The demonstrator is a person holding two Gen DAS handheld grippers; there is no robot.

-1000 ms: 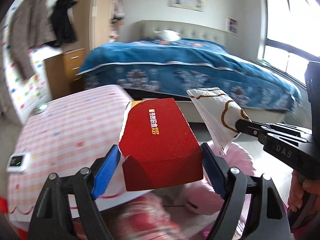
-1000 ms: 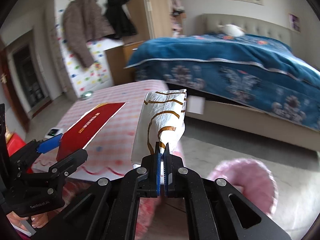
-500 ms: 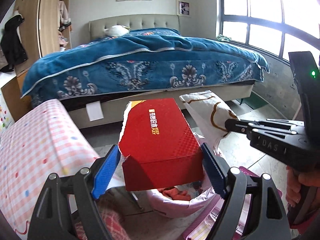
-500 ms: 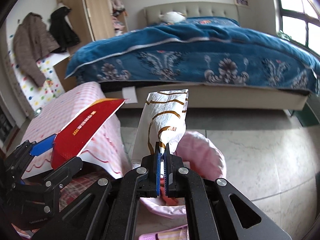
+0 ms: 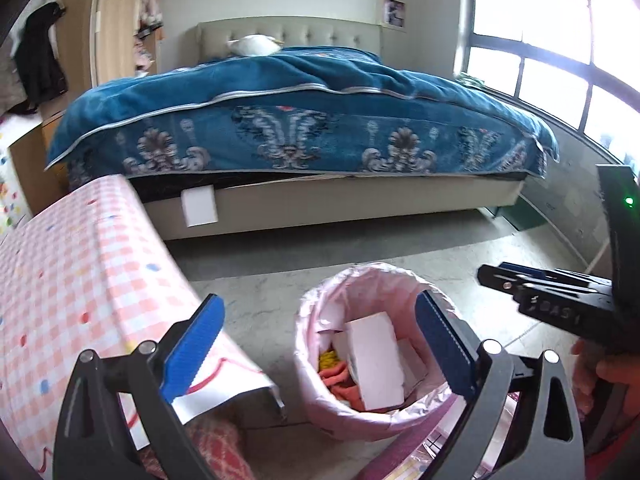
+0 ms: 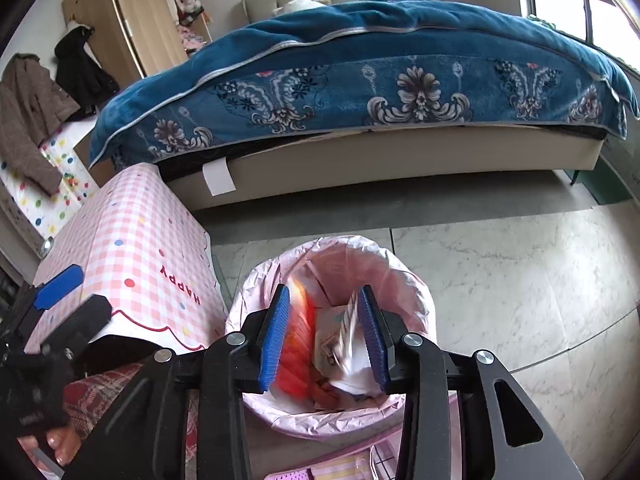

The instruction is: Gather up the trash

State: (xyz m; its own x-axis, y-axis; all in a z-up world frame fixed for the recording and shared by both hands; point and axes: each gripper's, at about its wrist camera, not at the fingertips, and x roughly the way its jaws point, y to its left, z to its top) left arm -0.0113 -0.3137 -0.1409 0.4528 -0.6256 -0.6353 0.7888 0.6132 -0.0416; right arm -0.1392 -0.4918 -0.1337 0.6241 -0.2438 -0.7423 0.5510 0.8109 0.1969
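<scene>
A bin with a pink liner (image 5: 316, 300) (image 6: 416, 292) stands on the floor beside the table. My left gripper (image 5: 320, 312) hangs above it with its jaws opening wide and nothing between them. A box showing a white face (image 5: 376, 368) lies in the bin on orange scraps. My right gripper (image 6: 324, 296) is over the bin mouth, jaws opening. Below it, a red box (image 6: 300, 340) and a white wrapper with brown lines (image 6: 348, 332) are blurred as they drop inside, free of the pads. Each gripper shows in the other view, the right gripper (image 5: 492, 276) and the left gripper (image 6: 72, 304).
A table under a pink checked cloth (image 5: 80, 272) (image 6: 140, 240) stands left of the bin. Behind is a bed with a blue blanket (image 5: 300, 120) and marble floor (image 6: 520, 272) to the right. A person's hand (image 5: 612, 372) holds the right gripper. Pink things (image 6: 340, 468) lie at the near edge.
Both grippers came down over the bin and opened. The red box left my left gripper and the wrapper left my right one; both now sit or fall in the bin.
</scene>
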